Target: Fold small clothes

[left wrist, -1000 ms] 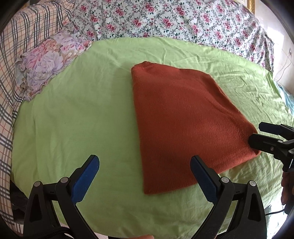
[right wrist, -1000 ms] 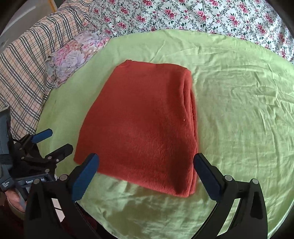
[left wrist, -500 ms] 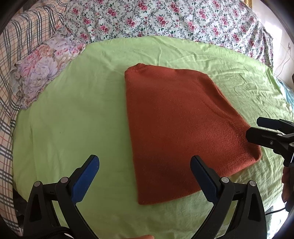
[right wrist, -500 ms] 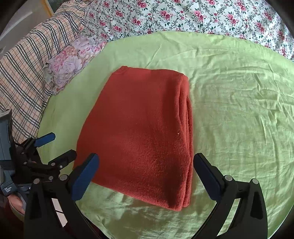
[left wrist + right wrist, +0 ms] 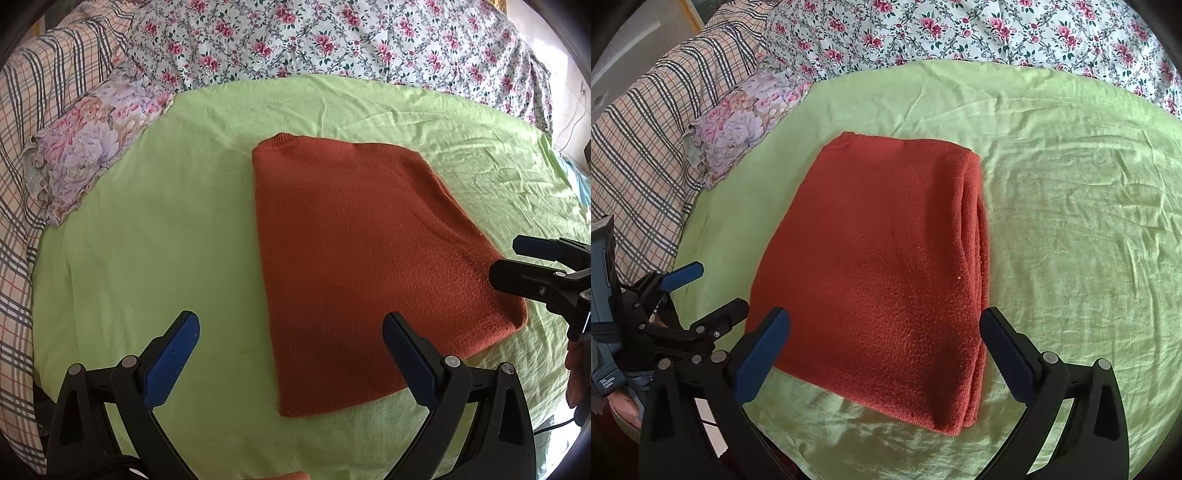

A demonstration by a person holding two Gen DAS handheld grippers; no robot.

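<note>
A folded rust-red knitted sweater (image 5: 351,258) lies flat on the green sheet (image 5: 166,221). In the right wrist view the sweater (image 5: 879,258) shows its stacked folded layers along the right edge. My left gripper (image 5: 291,328) is open above the sweater's near left corner, holding nothing. My right gripper (image 5: 882,325) is open over the sweater's near edge, also empty. The right gripper (image 5: 504,258) appears at the sweater's right corner in the left wrist view. The left gripper (image 5: 722,286) shows just left of the sweater in the right wrist view.
A small floral pillow (image 5: 88,147) and a plaid blanket (image 5: 22,110) lie at the left of the bed. A flowered duvet (image 5: 332,37) runs along the far side. Wrinkled green sheet (image 5: 1071,221) stretches to the right of the sweater.
Both grippers have drifted slightly closer to the sweater's near edge and stay open. The sweater itself has not moved.
</note>
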